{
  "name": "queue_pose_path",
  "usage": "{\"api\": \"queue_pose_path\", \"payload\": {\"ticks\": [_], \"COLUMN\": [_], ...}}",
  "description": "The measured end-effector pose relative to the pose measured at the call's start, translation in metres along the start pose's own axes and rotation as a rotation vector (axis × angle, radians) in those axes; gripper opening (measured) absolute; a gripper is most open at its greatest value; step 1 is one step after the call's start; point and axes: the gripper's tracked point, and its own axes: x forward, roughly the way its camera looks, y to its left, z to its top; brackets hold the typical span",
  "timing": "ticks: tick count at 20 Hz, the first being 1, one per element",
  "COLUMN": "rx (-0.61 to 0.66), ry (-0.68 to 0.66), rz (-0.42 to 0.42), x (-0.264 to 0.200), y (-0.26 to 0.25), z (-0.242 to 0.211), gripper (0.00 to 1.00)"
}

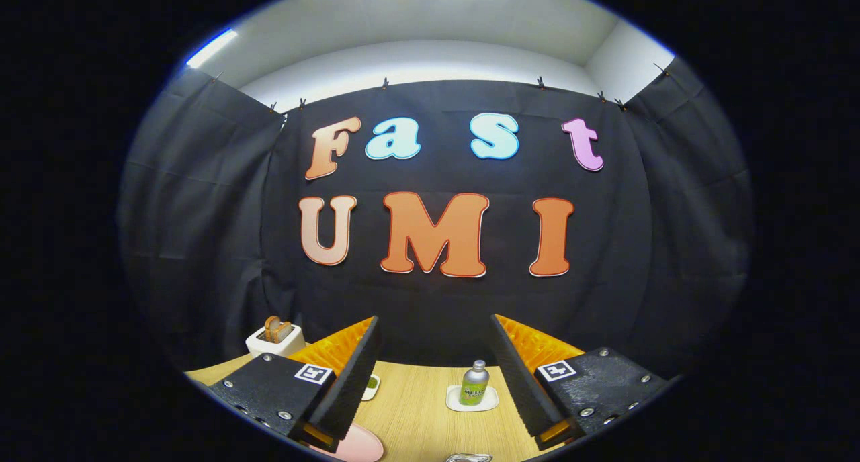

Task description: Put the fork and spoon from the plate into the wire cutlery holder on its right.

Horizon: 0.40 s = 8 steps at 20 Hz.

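Note:
My gripper (435,328) is held high above the wooden table, its two fingers wide apart with nothing between them. Under the left finger a slice of a pink plate (359,444) shows on the table. A bit of shiny metal (469,458) lies low between the fingers; I cannot tell what it is. The fork and spoon are hidden from me.
A small bottle (474,383) stands on a white coaster (472,399) between the fingers, further back. A white toaster with bread (275,338) sits beyond the left finger. A small white dish (371,386) peeks out beside the left finger. Black cloth walls close the booth.

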Motion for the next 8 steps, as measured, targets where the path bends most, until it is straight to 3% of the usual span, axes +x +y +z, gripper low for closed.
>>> {"api": "queue_pose_path", "payload": {"ticks": [8], "rx": [0.004], "ry": [-0.036], "rz": [0.017], "x": [-0.004], "y": [0.006], "z": [0.01], "gripper": [0.95]}}
